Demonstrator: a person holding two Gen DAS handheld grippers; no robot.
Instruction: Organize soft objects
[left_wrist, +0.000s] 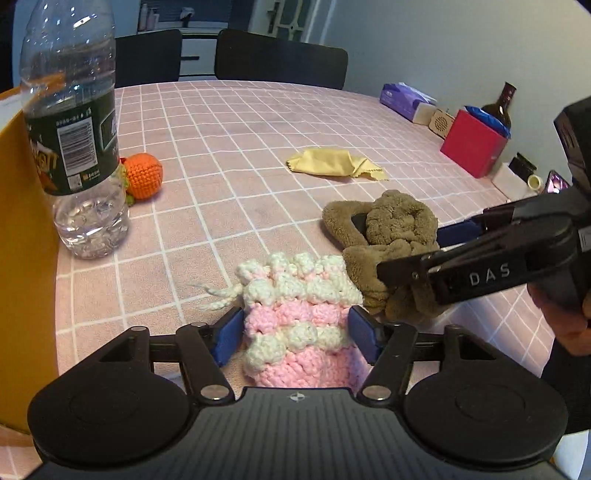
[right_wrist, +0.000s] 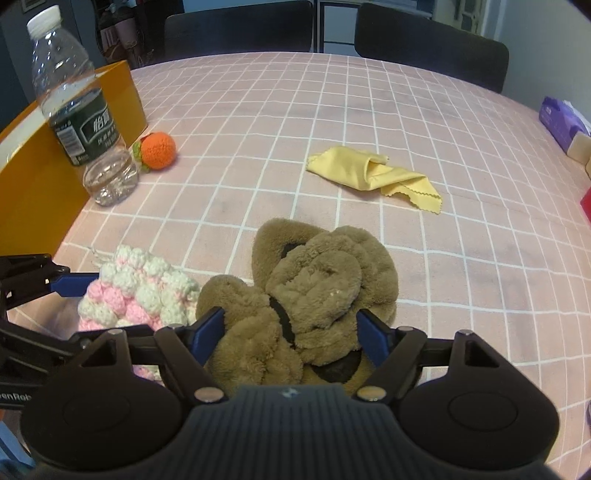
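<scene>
A: Pouch, the pink-and-white crochet one, sat on the tablecloth between the left gripper's pads, clamped.

B: And the right gripper pinched the brown plush touching it. Lifting either might have dragged its neighbour.

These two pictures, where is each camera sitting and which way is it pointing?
Left wrist: sits on the left gripper, looking forward over the pink-and-white crochet pouch between its fingers; the right gripper and a bit of a hand show.
Right wrist: sits on the right gripper, looking over the brown plush between its fingers; the left gripper enters at left.
Shared: pouch, plush, yellow cloth, crochet orange, water bottle, pink checked table.
</scene>
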